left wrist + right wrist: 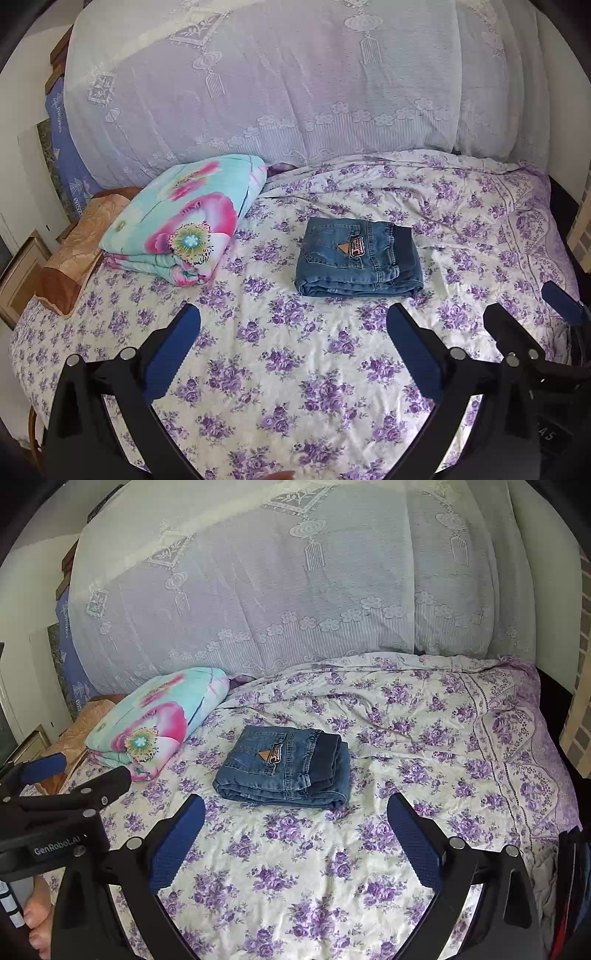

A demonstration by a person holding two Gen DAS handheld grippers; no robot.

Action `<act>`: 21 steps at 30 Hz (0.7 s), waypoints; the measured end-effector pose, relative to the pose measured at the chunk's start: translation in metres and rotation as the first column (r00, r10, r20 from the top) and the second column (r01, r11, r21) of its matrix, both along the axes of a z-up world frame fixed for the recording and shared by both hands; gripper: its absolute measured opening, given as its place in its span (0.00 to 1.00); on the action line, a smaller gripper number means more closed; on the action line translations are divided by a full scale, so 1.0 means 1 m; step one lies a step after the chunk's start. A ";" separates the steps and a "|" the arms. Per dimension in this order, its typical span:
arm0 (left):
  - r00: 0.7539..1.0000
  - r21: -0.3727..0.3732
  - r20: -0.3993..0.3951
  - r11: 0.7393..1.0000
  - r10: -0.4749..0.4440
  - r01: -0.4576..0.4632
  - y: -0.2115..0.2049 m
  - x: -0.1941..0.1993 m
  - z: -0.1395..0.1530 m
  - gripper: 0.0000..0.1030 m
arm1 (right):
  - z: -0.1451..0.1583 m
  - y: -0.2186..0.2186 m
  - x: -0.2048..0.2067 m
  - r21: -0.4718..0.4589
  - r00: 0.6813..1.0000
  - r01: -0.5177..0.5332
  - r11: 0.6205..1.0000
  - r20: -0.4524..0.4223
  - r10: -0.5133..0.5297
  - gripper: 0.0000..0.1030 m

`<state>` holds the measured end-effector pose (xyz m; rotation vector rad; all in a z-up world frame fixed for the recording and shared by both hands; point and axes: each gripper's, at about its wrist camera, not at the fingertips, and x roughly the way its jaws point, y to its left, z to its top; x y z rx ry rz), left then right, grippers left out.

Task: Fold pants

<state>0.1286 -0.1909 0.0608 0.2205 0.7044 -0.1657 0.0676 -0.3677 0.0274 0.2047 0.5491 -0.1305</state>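
Note:
The blue denim pants (357, 258) lie folded into a compact rectangle on the purple-flowered bedsheet (288, 369), back pocket and label patch up. They also show in the right wrist view (284, 768). My left gripper (293, 325) is open and empty, held above the sheet just short of the pants. My right gripper (295, 812) is open and empty, also just in front of the pants. The right gripper shows at the right edge of the left wrist view (532, 310), and the left gripper at the left edge of the right wrist view (85, 775).
A folded turquoise and pink floral quilt (181, 221) lies left of the pants, with a brown pillow (74, 258) beyond it at the bed's left edge. A large bedding pile under a white lace cover (266, 85) fills the back. The bed's right edge (554, 775) drops off.

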 end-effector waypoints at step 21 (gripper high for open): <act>0.998 0.004 -0.029 0.999 -0.054 0.054 -0.021 0.027 -0.008 0.96 | 0.002 -0.005 0.005 -0.043 0.994 0.073 0.996 -0.075 -0.076 0.96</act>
